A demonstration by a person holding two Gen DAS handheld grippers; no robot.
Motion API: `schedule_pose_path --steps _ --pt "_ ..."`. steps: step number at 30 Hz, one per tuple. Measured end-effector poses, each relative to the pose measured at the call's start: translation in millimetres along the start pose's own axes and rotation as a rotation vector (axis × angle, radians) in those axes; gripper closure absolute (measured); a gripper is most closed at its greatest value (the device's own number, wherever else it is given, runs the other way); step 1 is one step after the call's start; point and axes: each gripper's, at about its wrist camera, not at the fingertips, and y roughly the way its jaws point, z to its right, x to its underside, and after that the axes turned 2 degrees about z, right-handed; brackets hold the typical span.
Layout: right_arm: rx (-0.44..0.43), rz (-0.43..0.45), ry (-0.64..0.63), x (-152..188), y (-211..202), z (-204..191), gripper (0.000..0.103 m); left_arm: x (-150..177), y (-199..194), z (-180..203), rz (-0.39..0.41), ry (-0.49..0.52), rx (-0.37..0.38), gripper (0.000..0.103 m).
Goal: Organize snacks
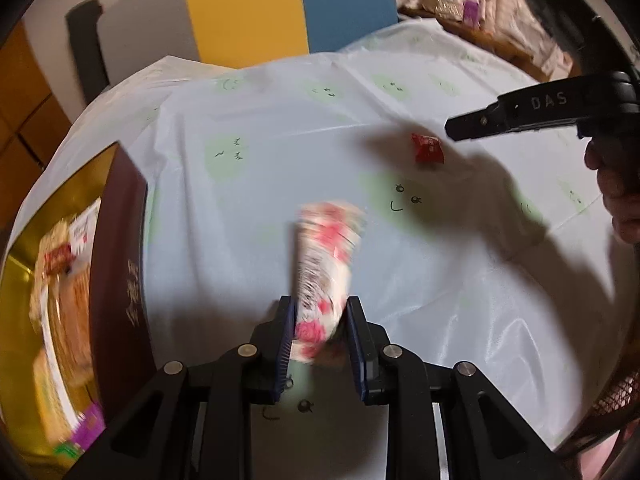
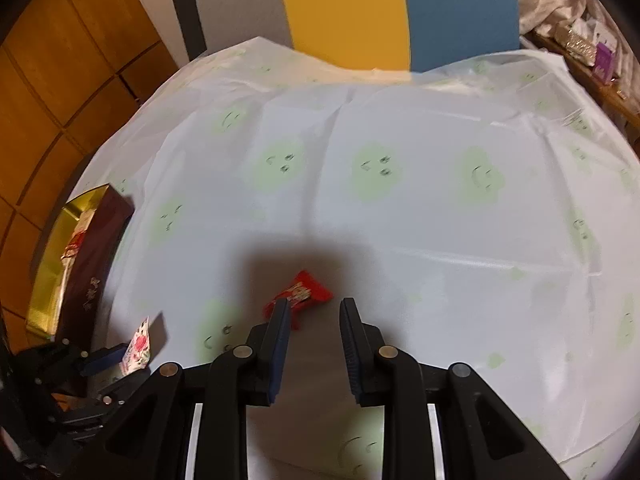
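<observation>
The letters "DAS" stand in pale print on the side of the right claw, seen from the left wrist; the dark maroon box at the left edge of the counter bears gold characters down its side that are too blurred to read. The left claw pinches a white snack packet printed with pink and red flowers and a band of dark lettering that cannot be made out. The packet is long and narrow, gripped near its lower end, and its long axis runs away from the claw toward the far side, leaning slightly right. The box has a gold lining and holds other wrapped snacks, blurred. A small red wrapped sweet with white print lies crumpled on the counter's pale cloth with green smiling faces, just beyond the right claw, whose fingers stand apart with nothing between them; the sweet sits near the left fingertip. A hand grips the right claw's handle.
</observation>
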Motion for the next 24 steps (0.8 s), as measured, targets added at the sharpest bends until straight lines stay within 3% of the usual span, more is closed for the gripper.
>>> schedule_pose_path --steps 7,9,20,24 --pt "-0.015 -0.069 0.006 8 16 -8 0.077 9 -2 -4 0.053 -0.023 0.022 0.078" --pt "0.008 -0.078 0.015 9 20 -7 0.072 12 -5 -4 0.062 -0.027 0.025 0.078" --pt "0.025 -0.038 0.208 2 33 -4 0.07 12 -6 -5 0.077 -0.032 0.034 0.078" --pt "0.11 -0.003 0.186 -1 37 -15 0.081 12 -6 -6 0.08 -0.035 0.037 0.078"
